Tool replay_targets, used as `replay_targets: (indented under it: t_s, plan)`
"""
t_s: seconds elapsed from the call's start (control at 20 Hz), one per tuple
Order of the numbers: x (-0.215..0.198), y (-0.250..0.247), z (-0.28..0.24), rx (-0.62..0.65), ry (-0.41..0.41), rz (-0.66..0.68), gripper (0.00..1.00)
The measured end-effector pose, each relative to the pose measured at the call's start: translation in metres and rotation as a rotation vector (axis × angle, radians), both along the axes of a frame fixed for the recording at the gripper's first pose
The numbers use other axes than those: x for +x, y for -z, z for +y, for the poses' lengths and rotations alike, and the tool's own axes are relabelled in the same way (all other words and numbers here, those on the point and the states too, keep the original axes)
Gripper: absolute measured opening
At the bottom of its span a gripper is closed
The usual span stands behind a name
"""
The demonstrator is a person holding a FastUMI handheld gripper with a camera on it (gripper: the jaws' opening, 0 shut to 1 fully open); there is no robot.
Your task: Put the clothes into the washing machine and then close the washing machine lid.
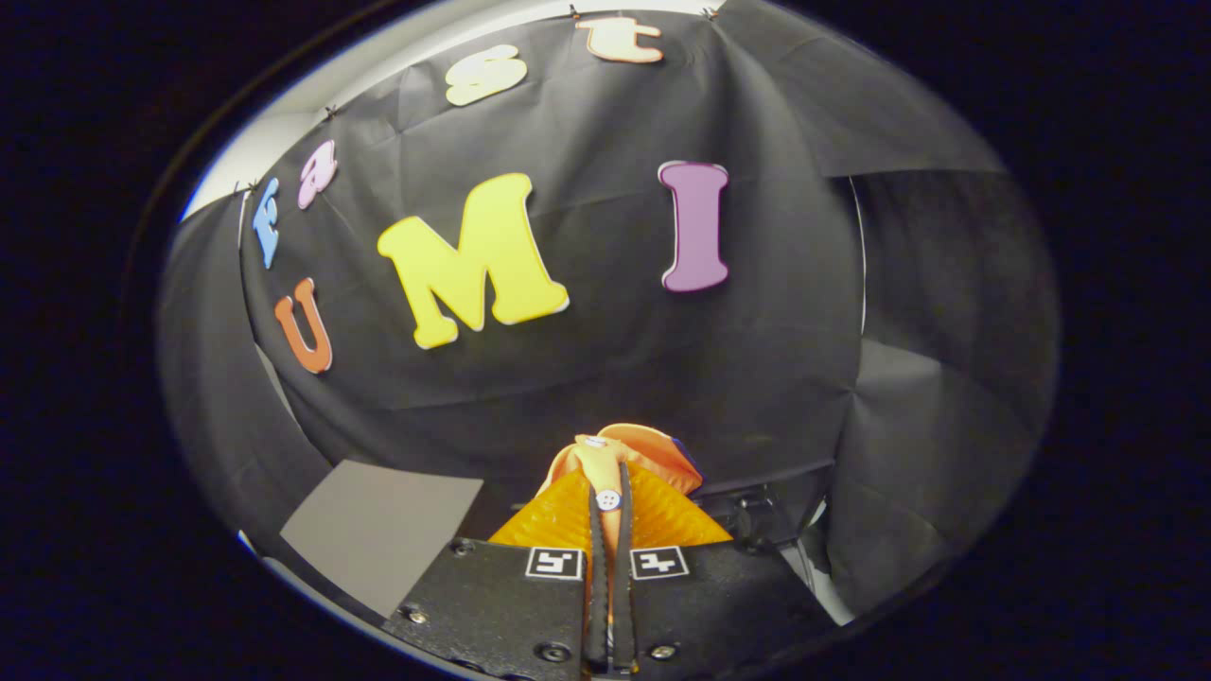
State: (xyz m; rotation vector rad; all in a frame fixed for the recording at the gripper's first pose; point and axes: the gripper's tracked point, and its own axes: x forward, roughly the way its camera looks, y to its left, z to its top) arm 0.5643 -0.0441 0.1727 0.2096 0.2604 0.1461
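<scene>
The claw is clenched on an orange garment, its two fingers pressed nearly together with a thin fold of the cloth and a small white button pinched between them. The rest of the garment bunches up at twelve o'clock just past the fingertips, lifted in front of the black cloth wall. At about nine o'clock from the claw, lower down, lies a flat grey panel.

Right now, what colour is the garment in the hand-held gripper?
Orange garment, with a white button; gripper view shows it best.
</scene>
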Motion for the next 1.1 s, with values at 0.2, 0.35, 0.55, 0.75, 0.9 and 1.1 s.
replay_targets:
  t_s: [0.2, 0.35, 0.55, 0.75, 0.9, 1.1]
  plan:
    - [0.004, 0.058, 0.0, 0.003, -0.01, 0.091, 0.06]
    - [0.007, 0.099, 0.002, -0.022, -0.009, 0.156, 0.06]
    - [0.004, 0.154, -0.001, -0.041, 0.012, 0.264, 0.06]
    - [0.002, 0.213, -0.006, -0.082, 0.034, 0.374, 0.06]
    - [-0.008, 0.252, -0.013, -0.098, 0.052, 0.466, 0.06]
    - [-0.016, 0.299, -0.025, -0.128, 0.073, 0.591, 0.06]
